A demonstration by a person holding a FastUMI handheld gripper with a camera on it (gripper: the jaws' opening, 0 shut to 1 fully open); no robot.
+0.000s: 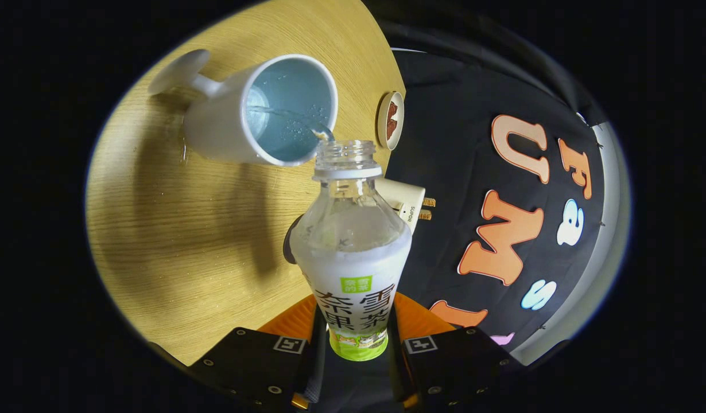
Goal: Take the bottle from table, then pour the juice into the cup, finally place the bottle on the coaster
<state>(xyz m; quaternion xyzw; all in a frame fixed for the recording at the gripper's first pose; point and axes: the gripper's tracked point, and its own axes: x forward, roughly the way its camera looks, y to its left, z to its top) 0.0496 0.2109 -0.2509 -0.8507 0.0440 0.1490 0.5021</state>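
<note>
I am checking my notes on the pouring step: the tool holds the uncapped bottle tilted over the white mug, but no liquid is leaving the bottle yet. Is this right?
Not quite. The gripper view shows a thin stream already running from the bottle mouth into the white mug. The rest holds: the tool grips the uncapped bottle.

Print on the bottle, plug and gripper

White plug (403, 202), centre frame: "SUPOR". Bottle (353, 258), lower middle: label with large dark characters under a green badge. Gripper (356, 351), clamping the bottle: a square black-and-white marker on each finger.

White cup (227, 123), pale-blue inside; white-and-green labelled bottle (353, 258); wood-grain table (175, 241).
</note>
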